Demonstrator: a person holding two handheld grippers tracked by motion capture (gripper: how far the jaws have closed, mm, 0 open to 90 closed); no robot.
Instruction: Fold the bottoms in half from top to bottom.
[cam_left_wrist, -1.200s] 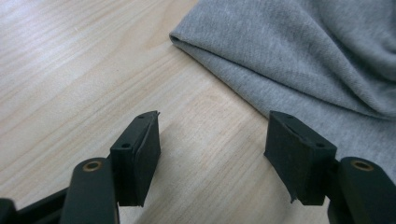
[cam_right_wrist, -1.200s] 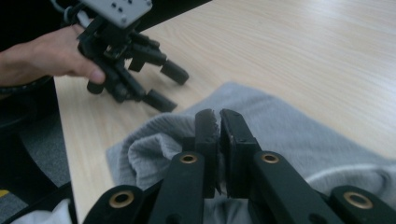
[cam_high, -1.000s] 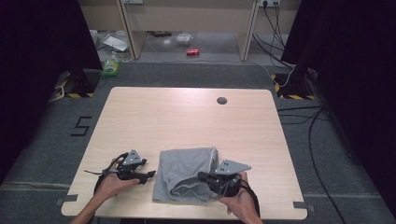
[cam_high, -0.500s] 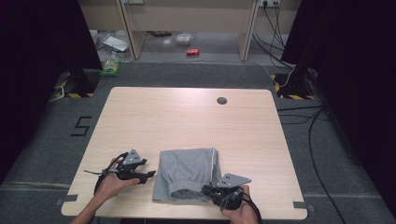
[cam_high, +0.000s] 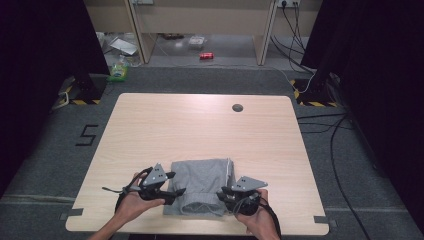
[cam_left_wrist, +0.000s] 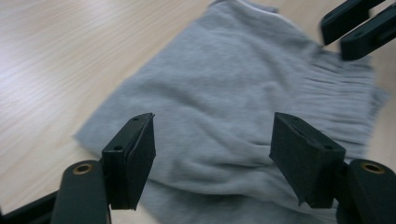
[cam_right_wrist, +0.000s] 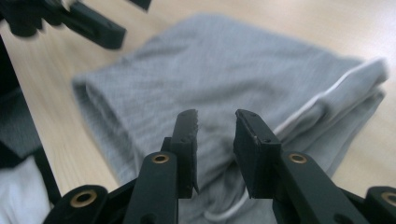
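Table (cam_high: 200, 125): pale wood, most of its far and middle surface bare, so there is open room beyond the work; one small dark round grommet (cam_high: 237, 107) sits near the far edge, right of centre. Grey folded garment (cam_high: 202, 185) lies flat at the near edge, about mid-width, its near hem close to the table's near edge; a white trim line runs along its right side. Against the frame of a second ago the garment reads a little narrower and squarer, and its right side no longer bulges toward the right hand. Left claw (cam_high: 172, 191): at the garment's near left edge, position nearly unchanged; in the left gripper view (cam_left_wrist: 212, 154) its jaws stand wide apart over the cloth, gripping nothing. Right claw (cam_high: 222, 195): has dropped from the garment's right edge toward its near right corner, closer to the table's near edge. In the right gripper view (cam_right_wrist: 215, 149) the jaws are narrow, a small gap between them, the grey fabric and a white cord just beyond the tips; nothing is pinched.
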